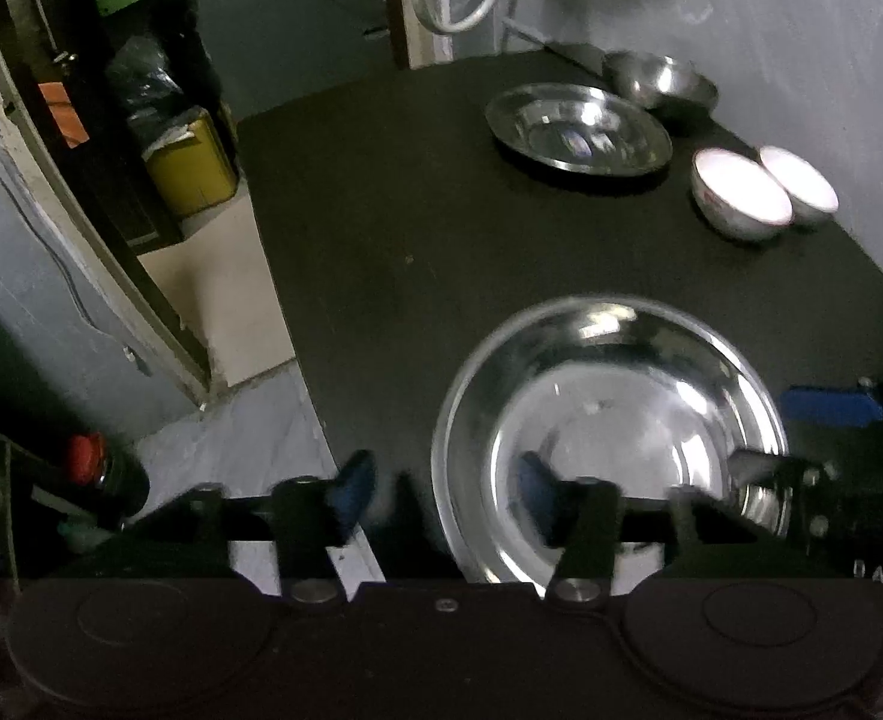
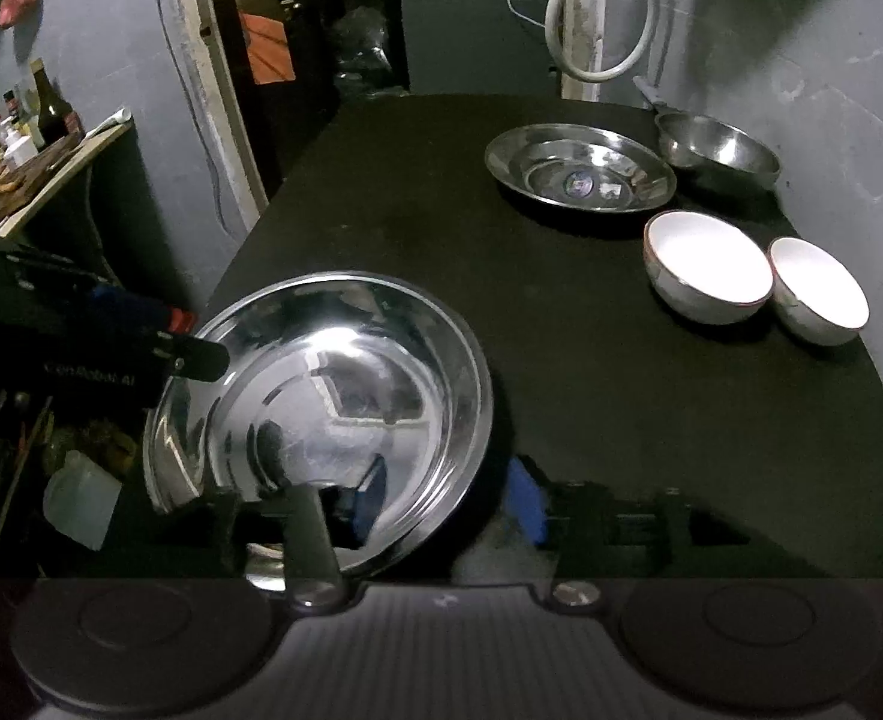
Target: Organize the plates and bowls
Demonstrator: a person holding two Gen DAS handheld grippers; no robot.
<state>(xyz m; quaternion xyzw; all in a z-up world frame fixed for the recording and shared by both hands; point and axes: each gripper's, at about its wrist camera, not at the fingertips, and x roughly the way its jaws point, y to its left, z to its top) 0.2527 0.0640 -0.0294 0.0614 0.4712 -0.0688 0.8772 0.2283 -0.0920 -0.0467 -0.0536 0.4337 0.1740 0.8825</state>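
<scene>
Between both parted tools, near steel plate (image 2: 321, 396) at table (image 2: 561, 390) edge.

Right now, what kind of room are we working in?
Probably a home kitchen or storeroom: steel plates and white bowls on a black table, and sauce bottles on a side shelf.

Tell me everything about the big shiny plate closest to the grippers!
The big shiny plate looks like polished steel, round, with a deep sloping wall, a flat bottom and a narrow rim. It is empty and mirrors the room. It sits near the black table's front edge. Both grippers are open with the plate's rim between their fingers: the left gripper at its left side, the right gripper at its near right side. Real contact is unclear.
</scene>
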